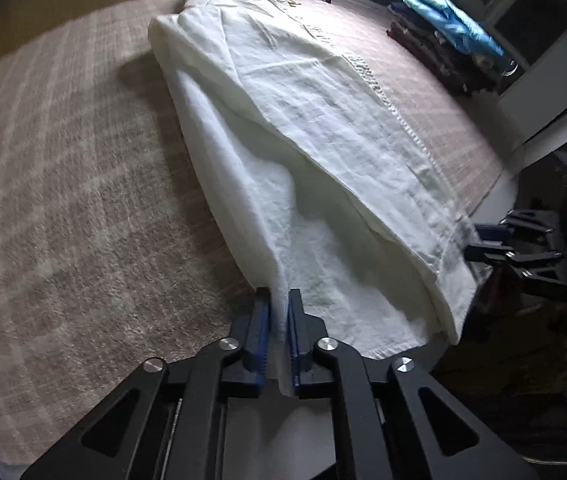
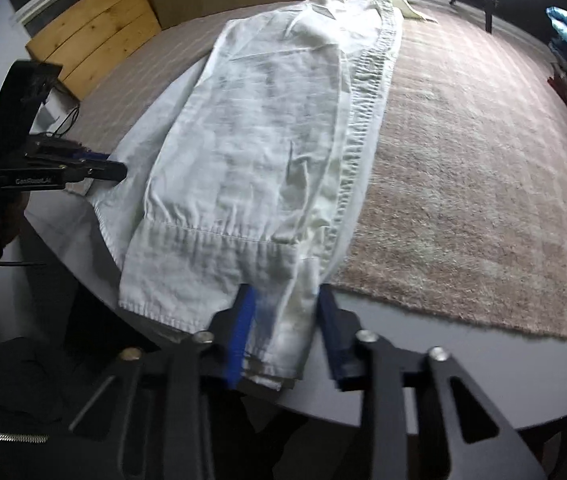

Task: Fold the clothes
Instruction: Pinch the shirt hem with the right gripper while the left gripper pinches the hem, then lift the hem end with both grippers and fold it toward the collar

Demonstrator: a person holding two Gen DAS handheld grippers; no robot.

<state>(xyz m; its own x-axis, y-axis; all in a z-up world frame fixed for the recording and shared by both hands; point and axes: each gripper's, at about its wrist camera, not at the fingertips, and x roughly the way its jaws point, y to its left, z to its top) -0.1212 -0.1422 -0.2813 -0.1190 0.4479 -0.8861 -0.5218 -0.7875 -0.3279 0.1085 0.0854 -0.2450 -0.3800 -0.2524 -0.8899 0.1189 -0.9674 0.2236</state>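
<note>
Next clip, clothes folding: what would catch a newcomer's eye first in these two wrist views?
A long white garment lies stretched along the pinkish rug, its near hem hanging towards the cameras. The left gripper is pinched shut on one hem corner, and the right gripper has the other hem corner between its blue pads. At the far right, a shiny blue cloth sits on a dark pile.

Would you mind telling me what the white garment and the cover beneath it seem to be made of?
The garment: probably a woven cotton or linen, matte; it shows fine creases and stitched hems. The cover: apparently a fuzzy woven textile, beige with a faint pale check; its near edge looks fluffy.
</note>
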